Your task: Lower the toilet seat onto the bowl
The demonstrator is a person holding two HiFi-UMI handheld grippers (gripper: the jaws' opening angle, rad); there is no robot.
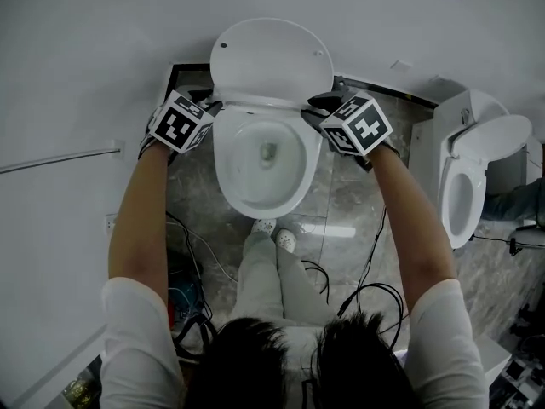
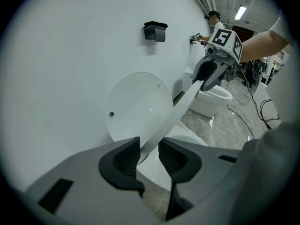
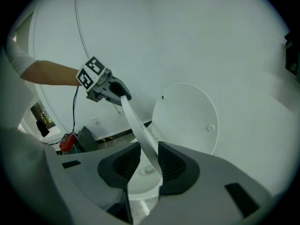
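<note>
A white toilet stands against the wall, its round lid [image 1: 271, 58] upright and its bowl [image 1: 228, 164] uncovered below. The toilet seat [image 1: 260, 103] hangs tilted between lid and bowl, showing as a thin white band. My left gripper [image 1: 209, 113] grips the band's left side and my right gripper [image 1: 315, 113] its right side. In the left gripper view the seat [image 2: 180, 109] runs edge-on from between my left gripper's [image 2: 149, 156] pads to the right gripper [image 2: 206, 81]. The right gripper view mirrors this: seat [image 3: 136, 121] between my right gripper's [image 3: 149, 161] pads, left gripper [image 3: 119, 93] at the far end.
A second toilet [image 1: 464, 177] with its seat raised stands to the right. Black cables [image 1: 366, 288] trail over the marble floor beside the person's shoes [image 1: 274, 233]. A dark box [image 2: 155, 31] is fixed on the wall above the lid. A red device [image 3: 68, 142] sits on the floor left.
</note>
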